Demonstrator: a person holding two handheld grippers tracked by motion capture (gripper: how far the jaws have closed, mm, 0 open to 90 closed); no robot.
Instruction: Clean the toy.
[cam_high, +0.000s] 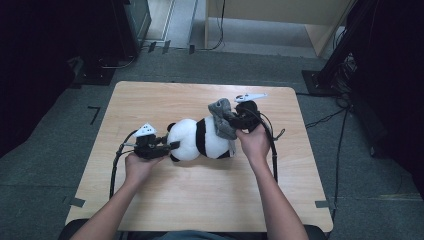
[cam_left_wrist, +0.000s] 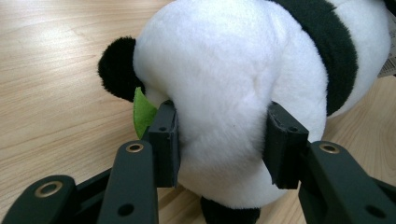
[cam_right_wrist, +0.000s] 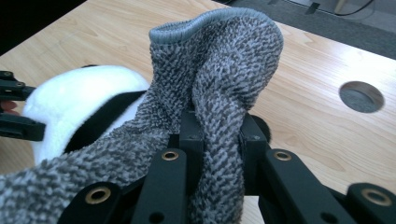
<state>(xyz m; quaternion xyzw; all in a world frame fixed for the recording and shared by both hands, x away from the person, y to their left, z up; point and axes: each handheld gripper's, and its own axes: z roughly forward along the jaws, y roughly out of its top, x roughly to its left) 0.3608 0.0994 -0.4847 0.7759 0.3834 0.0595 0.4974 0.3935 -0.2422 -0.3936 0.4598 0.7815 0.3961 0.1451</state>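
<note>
Panda's (cam_high: 200, 139) far end — hidden under grey cloth (cam_high: 222, 119)

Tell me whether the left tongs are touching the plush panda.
Touching. The left gripper view shows the left tongs with both pads pressed into the plush panda, denting its white fur.

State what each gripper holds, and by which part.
Left gripper clamps the plush panda by its white head; right gripper pinches a fold of the grey cloth.

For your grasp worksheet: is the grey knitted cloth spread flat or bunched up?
Bunched up. The grey knitted cloth is pinched into folds by the right gripper, rising in a crumpled peak and trailing over the panda toy.
</note>
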